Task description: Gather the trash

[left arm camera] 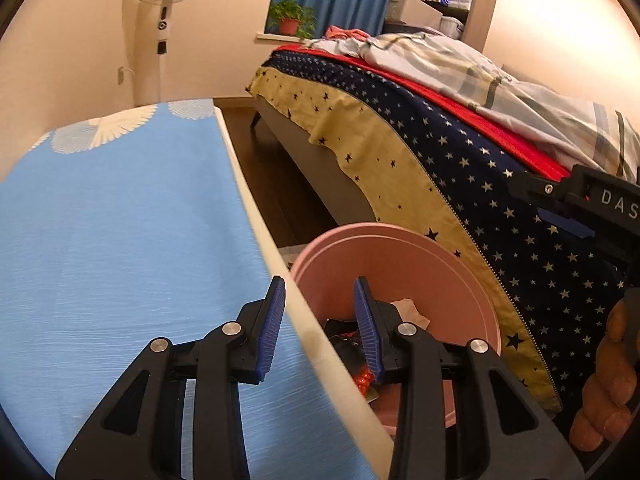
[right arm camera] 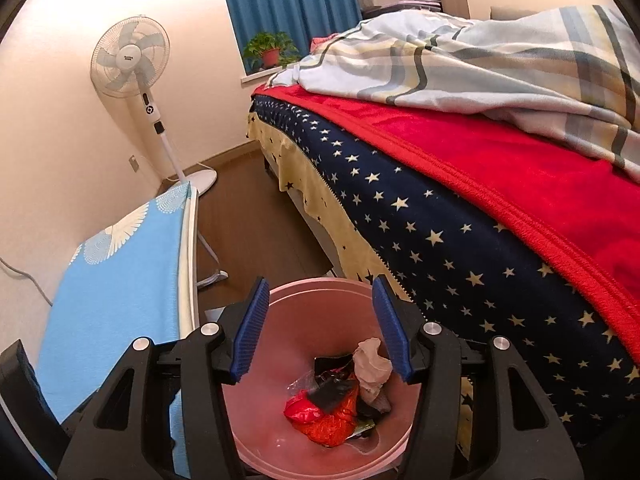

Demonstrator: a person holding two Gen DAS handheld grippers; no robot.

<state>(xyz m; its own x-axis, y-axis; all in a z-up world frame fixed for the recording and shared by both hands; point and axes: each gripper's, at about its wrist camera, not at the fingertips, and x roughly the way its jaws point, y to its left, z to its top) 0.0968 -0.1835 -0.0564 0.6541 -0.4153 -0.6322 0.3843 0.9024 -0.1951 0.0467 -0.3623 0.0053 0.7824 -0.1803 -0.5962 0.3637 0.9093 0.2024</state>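
A pink round bin [right arm camera: 256,420] stands on the floor between the blue-covered table and the bed. Inside lie a red wrapper [right arm camera: 320,420], a dark wrapper [right arm camera: 332,392] and a crumpled white paper [right arm camera: 372,364]. My right gripper [right arm camera: 320,340] hangs over the bin's mouth, open, with nothing between its blue pads. My left gripper [left arm camera: 320,328] straddles the table's cream edge [left arm camera: 296,320] beside the bin [left arm camera: 440,276], open and empty. The trash [left arm camera: 352,340] shows partly behind its right finger. The right gripper's black body and a hand [left arm camera: 608,380] show at the right of the left wrist view.
A blue tablecloth [left arm camera: 120,240] covers the table on the left. The bed with a star-patterned cover [right arm camera: 440,220], red blanket and plaid quilt fills the right. A standing fan [right arm camera: 132,64] and a potted plant [right arm camera: 272,52] stand by the far wall. Brown floor runs between table and bed.
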